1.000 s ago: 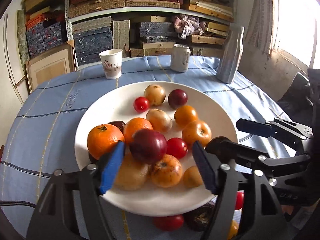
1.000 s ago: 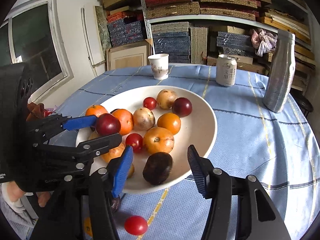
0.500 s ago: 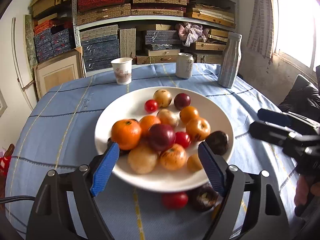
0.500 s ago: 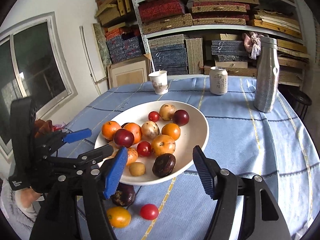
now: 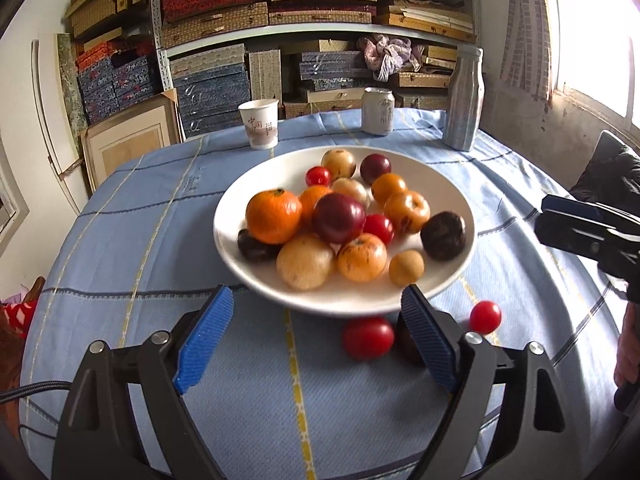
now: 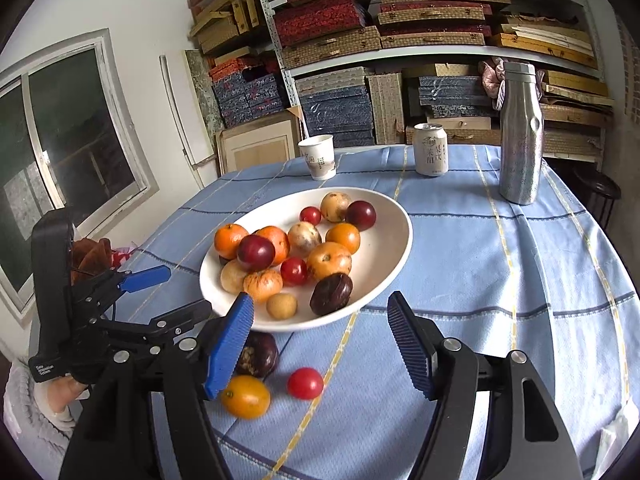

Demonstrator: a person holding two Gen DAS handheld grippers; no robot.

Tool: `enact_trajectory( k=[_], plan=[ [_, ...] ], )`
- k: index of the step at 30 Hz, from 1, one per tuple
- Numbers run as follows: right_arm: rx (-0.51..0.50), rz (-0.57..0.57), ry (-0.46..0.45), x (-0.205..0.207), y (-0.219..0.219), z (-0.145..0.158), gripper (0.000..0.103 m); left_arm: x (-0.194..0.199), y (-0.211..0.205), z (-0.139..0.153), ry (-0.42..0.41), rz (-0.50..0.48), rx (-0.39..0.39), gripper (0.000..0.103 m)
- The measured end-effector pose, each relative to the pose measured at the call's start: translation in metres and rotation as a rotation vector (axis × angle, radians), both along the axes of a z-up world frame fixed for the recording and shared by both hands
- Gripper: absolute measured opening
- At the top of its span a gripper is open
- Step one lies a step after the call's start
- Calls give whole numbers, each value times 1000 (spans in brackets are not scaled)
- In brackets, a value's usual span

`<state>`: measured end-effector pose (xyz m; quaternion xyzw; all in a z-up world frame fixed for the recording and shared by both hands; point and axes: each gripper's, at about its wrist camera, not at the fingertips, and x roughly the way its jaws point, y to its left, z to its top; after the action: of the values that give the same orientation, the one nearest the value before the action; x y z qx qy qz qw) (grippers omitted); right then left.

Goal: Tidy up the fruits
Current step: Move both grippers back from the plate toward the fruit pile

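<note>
It looked like a home storeroom: metal shelves (image 6: 420, 52) across the upper frame held stacked woven and brocade-covered boxes (image 6: 332, 44) behind a blue-clothed table (image 6: 500, 260).

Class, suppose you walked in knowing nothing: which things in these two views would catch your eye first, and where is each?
First, the wide white plate heaped with orange, red and dark fruits, mid-table on the blue checked cloth. Next, the loose fruits on the cloth before its near rim: a small red tomato and a yellow-orange fruit. Behind stands a tall silver metal bottle.
</note>
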<state>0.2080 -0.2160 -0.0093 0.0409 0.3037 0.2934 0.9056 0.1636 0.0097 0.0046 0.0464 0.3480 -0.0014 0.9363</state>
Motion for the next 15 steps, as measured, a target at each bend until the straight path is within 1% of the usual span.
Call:
enact_trajectory(
  k=[4, 10, 15],
  plan=[
    [-22, 12, 12, -6, 2, -7, 71, -1, 2, -8, 21, 1, -6, 84],
    [-56, 26, 35, -7, 9, -19, 71, -1, 0, -19, 43, -7, 5, 84],
    [-86, 29, 54, -5, 13, -27, 71, 4, 5, -28, 77, 0, -16, 84]
  ],
)
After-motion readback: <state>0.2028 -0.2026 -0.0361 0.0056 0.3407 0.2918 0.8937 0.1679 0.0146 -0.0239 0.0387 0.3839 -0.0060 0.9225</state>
